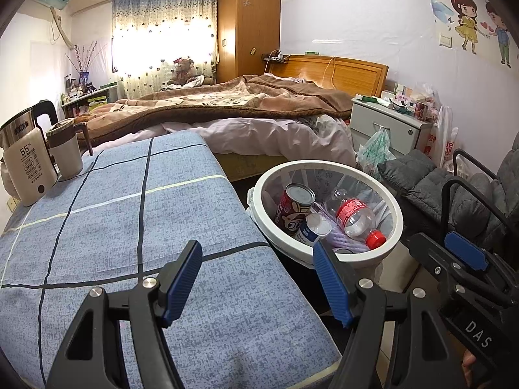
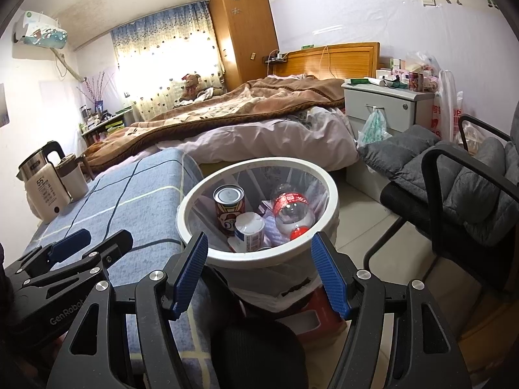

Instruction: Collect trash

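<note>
Left gripper (image 1: 258, 254) is held over the near end of the counter (image 1: 129, 227), which is covered with a blue checked cloth; its fingers (image 1: 183, 278) are seen apart with nothing between them. Right gripper (image 2: 259, 248) is held just in front of the white trash bin (image 2: 194, 201); its fingers (image 2: 191, 269) are likewise apart and empty, framing the near rim of the bin.

The bin stands on the floor beside the counter's right edge and is lined with a clear bag. Inside are seen a red can (image 2: 228, 207), upright; a white cup-like container with a blue label (image 2: 249, 230), leaning against the can; and a clear plastic bottle (image 2: 292, 210) with red label and red cap, lying cap toward the near rim. Pale crumpled material lies beneath them.

At the far left of the counter a steel kettle (image 1: 19, 142) and a lidded mug (image 1: 65, 149) are noted, touching or nearly so. A grey padded chair (image 2: 470, 201) stands right of the bin, and a bed (image 1: 227, 110) behind it.
</note>
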Available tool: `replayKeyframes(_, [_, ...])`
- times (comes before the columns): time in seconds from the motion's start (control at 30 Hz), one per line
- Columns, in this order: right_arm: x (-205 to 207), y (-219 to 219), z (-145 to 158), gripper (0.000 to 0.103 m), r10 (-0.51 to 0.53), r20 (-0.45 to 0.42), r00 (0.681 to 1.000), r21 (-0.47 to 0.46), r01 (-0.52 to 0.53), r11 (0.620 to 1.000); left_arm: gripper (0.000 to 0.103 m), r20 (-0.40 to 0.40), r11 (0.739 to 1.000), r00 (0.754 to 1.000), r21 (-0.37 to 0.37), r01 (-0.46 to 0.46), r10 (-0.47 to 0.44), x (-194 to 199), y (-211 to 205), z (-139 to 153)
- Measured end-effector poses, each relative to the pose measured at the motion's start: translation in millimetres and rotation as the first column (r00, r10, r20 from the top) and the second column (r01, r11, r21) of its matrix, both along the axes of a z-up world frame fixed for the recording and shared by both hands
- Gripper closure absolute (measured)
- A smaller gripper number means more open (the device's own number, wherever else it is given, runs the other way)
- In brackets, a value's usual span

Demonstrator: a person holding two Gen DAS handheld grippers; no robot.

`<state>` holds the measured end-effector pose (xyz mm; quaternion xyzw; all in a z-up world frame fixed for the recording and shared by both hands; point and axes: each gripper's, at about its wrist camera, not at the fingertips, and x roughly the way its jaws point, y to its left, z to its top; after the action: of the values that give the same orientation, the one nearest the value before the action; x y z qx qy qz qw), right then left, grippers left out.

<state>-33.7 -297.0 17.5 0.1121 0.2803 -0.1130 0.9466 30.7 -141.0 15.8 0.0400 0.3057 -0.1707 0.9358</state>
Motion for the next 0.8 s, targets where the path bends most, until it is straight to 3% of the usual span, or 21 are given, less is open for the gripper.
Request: replayKeyframes(0.8, [1.2,3.6,-1.3,0.036,0.004,-0.004,1.000,0.004,-0.004,1.000,0.030,-0.002,1.000,1.000,0.000,-0.005,0.005,-0.6,1.1,0.3])
